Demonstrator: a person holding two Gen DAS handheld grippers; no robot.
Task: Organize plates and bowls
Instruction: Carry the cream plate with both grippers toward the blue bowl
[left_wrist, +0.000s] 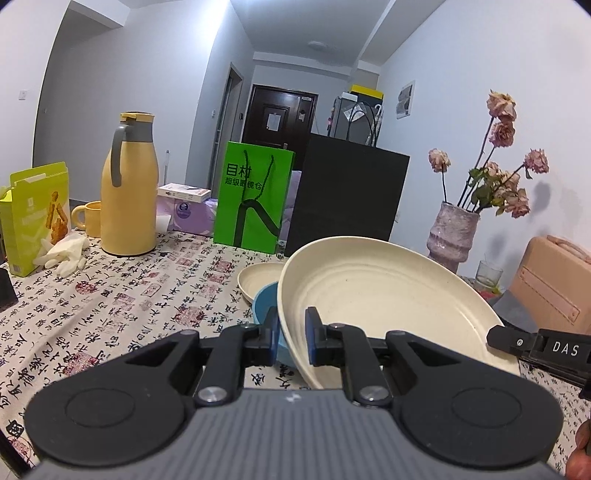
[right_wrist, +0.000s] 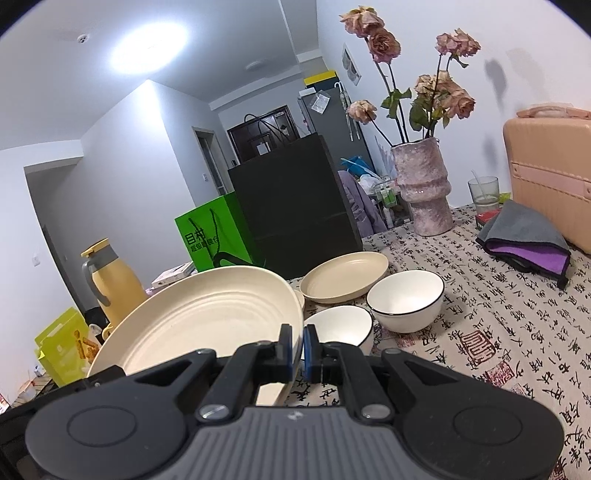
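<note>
- Nearest my left camera, the left gripper (left_wrist: 291, 328) is clamped on the near rim of the large cream plate (left_wrist: 384, 295), which is tilted above the tablecloth (left_wrist: 110, 306).
- On the opposite rim, my right gripper (right_wrist: 298, 345) is pinched tight on the same plate.
- Behind it I see a blue bowl (left_wrist: 264, 299) and a smaller cream plate (right_wrist: 343, 277).
- Two white bowls (right_wrist: 406, 299) sit just beside that smaller plate, near the vase (right_wrist: 423, 188).
</note>
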